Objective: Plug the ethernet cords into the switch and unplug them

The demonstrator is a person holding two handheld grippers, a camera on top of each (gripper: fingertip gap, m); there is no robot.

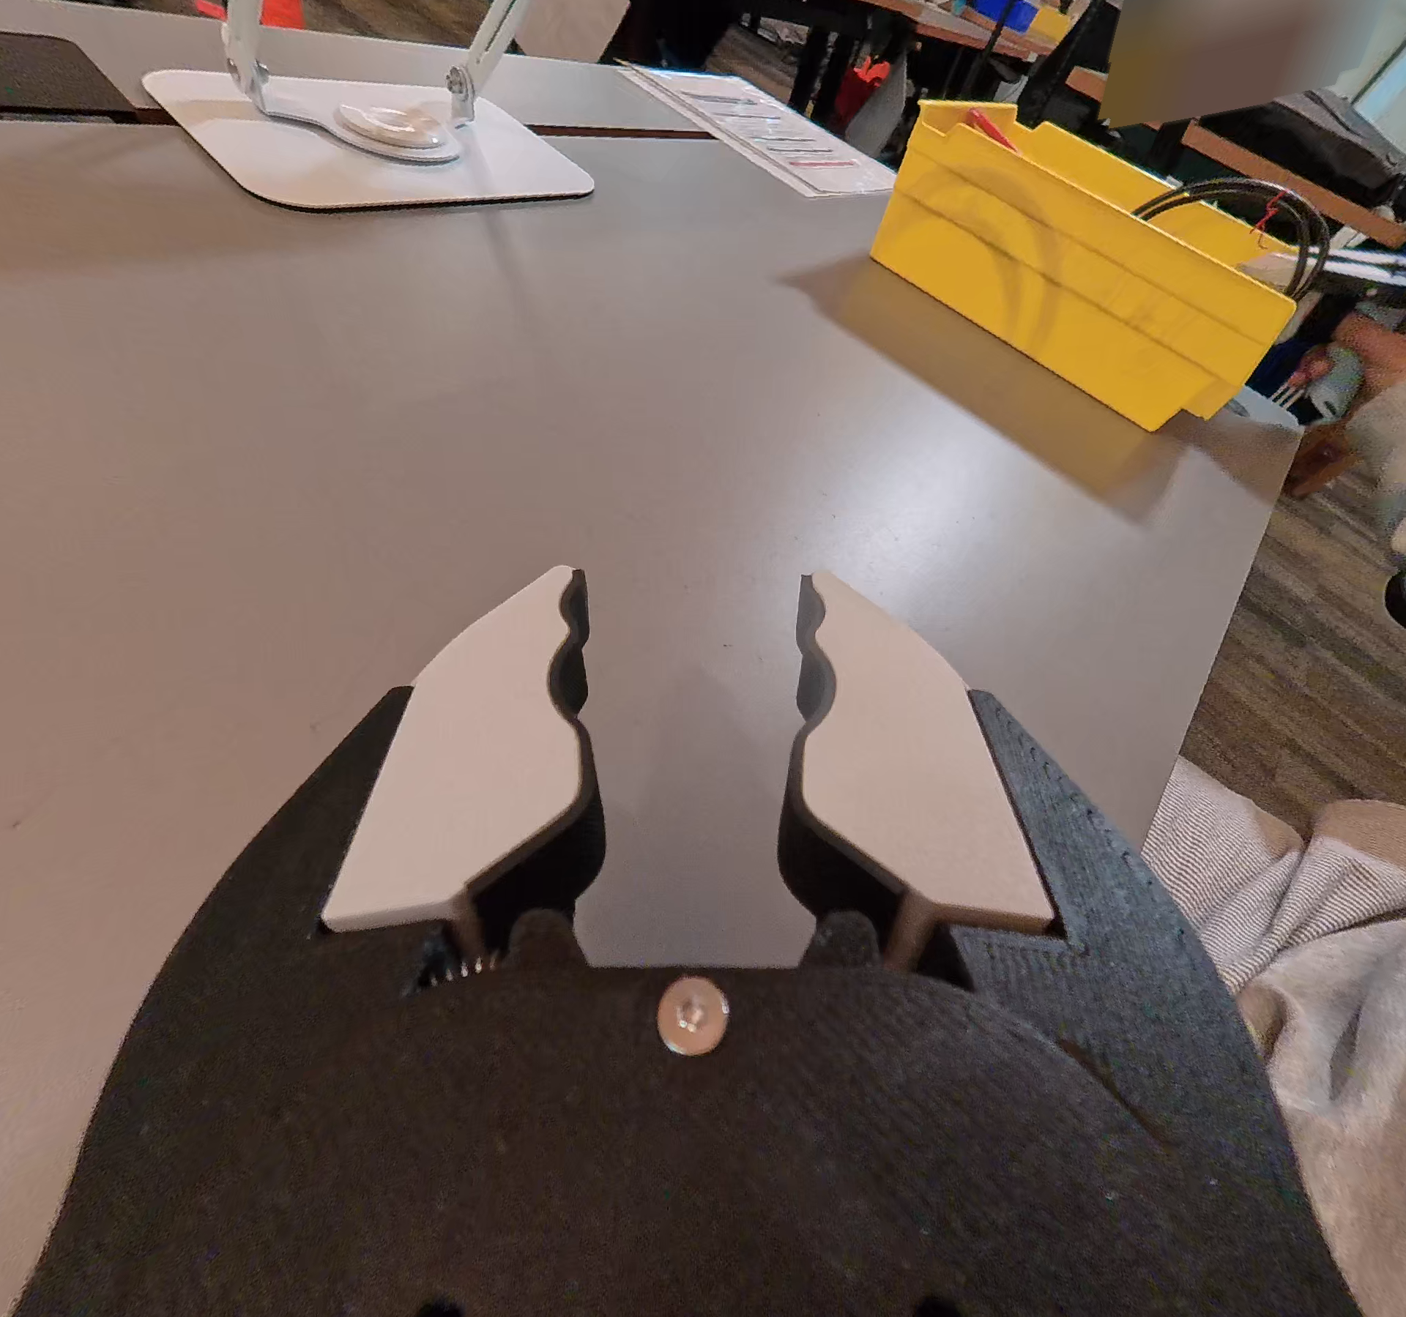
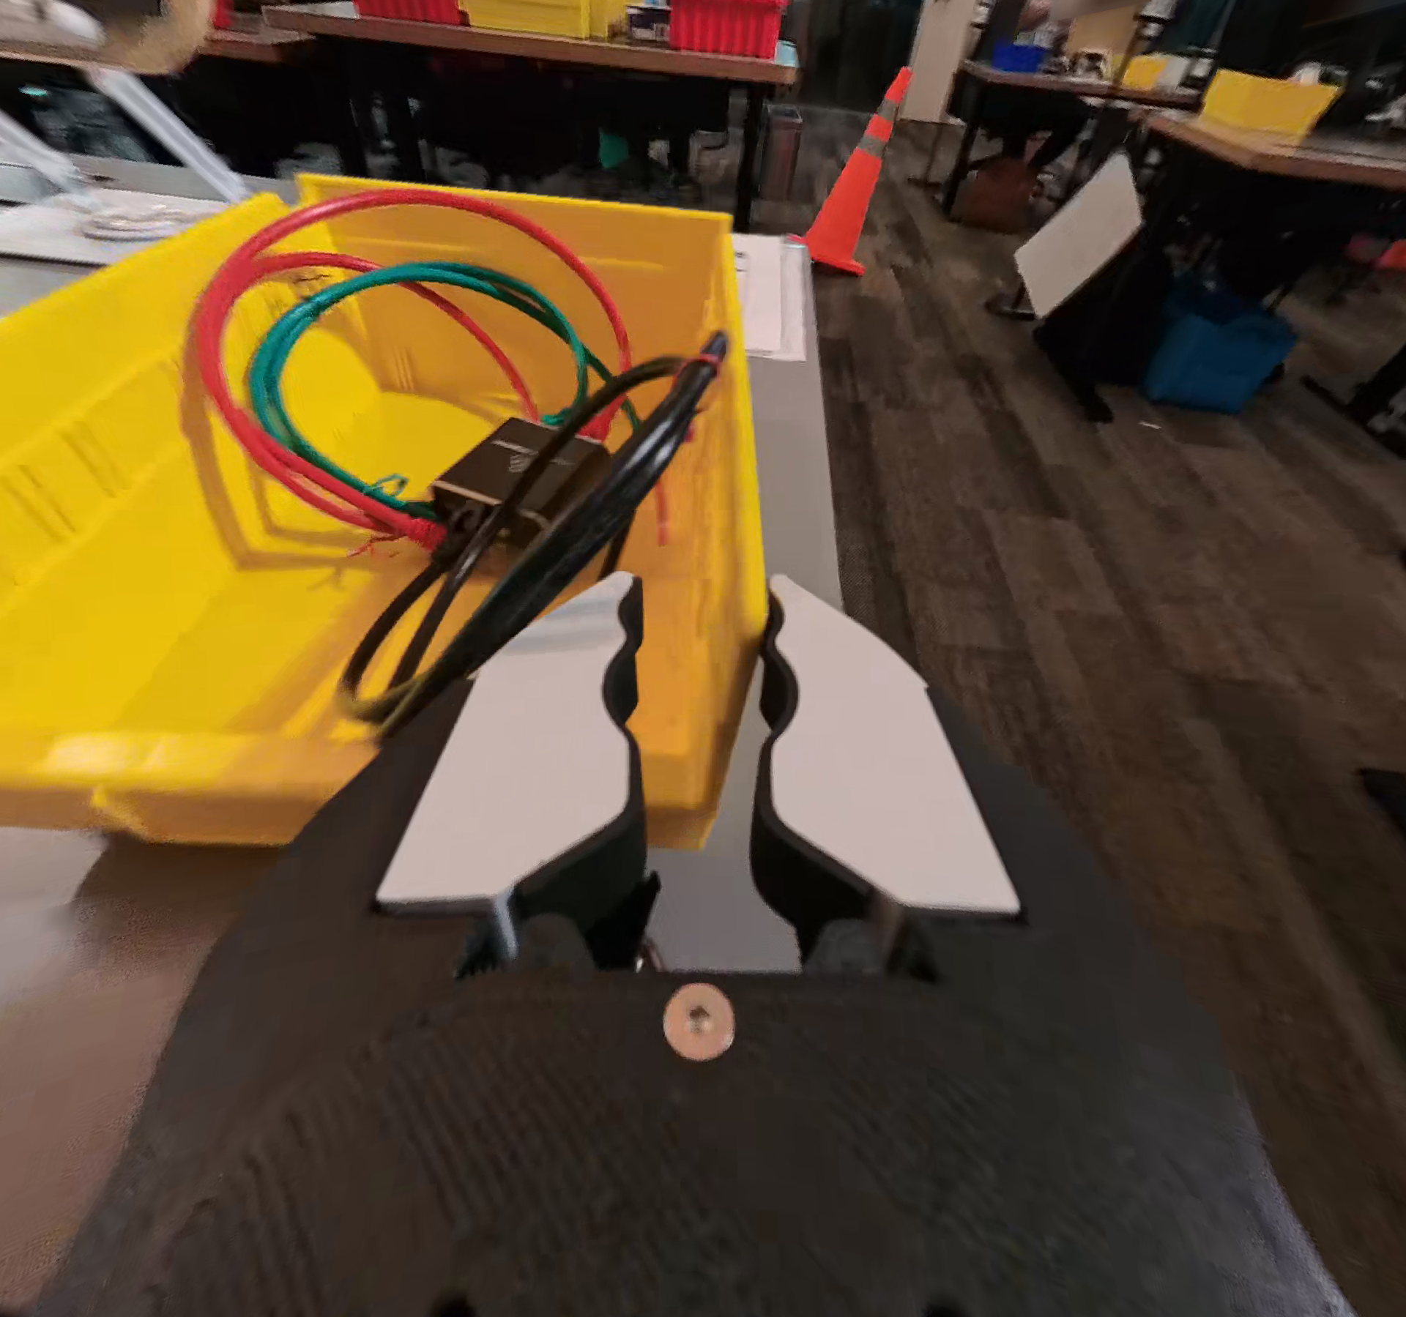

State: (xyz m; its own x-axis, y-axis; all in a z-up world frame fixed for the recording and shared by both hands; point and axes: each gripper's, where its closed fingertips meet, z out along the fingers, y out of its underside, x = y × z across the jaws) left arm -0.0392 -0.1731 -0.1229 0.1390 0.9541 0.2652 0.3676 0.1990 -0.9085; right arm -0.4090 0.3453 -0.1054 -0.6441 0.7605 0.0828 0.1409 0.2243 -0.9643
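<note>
In the yellow bin (image 2: 152, 520), switch (image 2: 525, 478) beyond right gripper (image 2: 700, 596), both jaws parted, empty

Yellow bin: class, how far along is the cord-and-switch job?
Done: nothing visible; the switch and coiled red cord, green cord and black cord lie in the yellow bin. In hand: nothing; both tongs, left and right, are open. Left: everything.

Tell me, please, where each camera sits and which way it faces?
Left wrist view: on the left tool, facing across the grey table; its open fingers and a sleeve show.
Right wrist view: on the right tool, facing the bin's cords and switch; its open fingers show.
Shared: the yellow bin.
</note>
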